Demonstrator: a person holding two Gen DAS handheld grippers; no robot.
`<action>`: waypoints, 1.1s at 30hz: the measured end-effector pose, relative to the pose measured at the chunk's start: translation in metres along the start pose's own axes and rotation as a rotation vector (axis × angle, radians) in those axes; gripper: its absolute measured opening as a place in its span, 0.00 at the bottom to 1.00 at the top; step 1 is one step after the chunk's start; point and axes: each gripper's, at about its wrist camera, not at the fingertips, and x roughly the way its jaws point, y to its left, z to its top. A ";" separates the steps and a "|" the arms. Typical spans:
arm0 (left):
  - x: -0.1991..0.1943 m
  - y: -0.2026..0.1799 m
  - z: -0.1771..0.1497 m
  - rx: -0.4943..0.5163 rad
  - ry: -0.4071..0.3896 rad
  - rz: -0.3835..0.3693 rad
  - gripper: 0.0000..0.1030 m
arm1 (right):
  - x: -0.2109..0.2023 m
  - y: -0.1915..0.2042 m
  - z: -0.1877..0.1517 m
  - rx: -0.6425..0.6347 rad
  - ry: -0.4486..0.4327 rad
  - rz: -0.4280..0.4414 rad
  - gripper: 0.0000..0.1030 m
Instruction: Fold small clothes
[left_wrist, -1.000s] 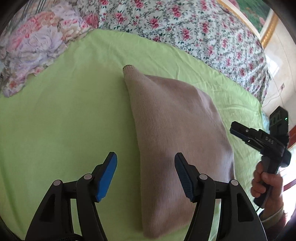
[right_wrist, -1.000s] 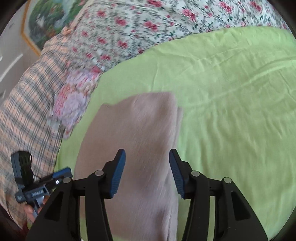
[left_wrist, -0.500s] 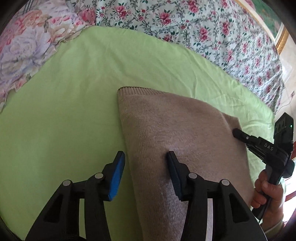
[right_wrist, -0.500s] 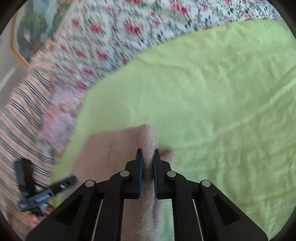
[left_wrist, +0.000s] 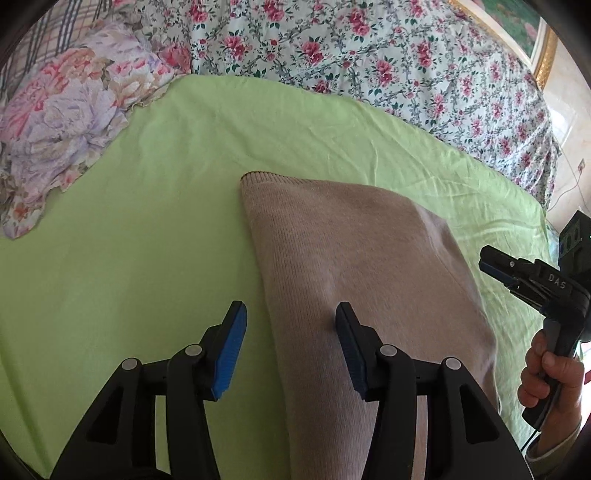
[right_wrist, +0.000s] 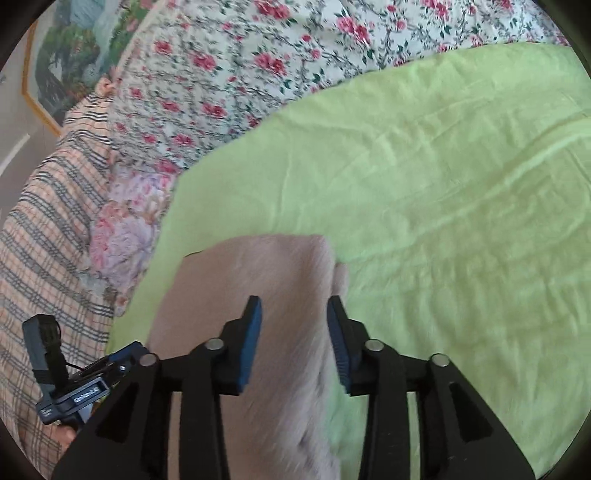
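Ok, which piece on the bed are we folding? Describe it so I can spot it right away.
Find the lime green sheet spread over the bed, below the rose-print quilt. On it lies the beige knit garment, folded flat. It is the only plain, ribbed, unpatterned piece; everything around it is floral or checked.

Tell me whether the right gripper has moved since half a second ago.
Yes. The right gripper pulled back from the beige garment's far edge toward the near side of the green sheet, jaws opening, gripping nothing.
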 end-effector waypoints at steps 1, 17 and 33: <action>-0.005 -0.002 -0.005 0.003 -0.002 0.005 0.53 | -0.005 0.002 -0.004 -0.003 0.001 0.007 0.41; -0.072 -0.013 -0.110 0.090 0.012 0.103 0.78 | -0.065 0.058 -0.111 -0.220 0.064 -0.063 0.76; -0.089 -0.023 -0.174 0.183 0.061 0.195 0.81 | -0.091 0.072 -0.182 -0.294 0.114 -0.164 0.90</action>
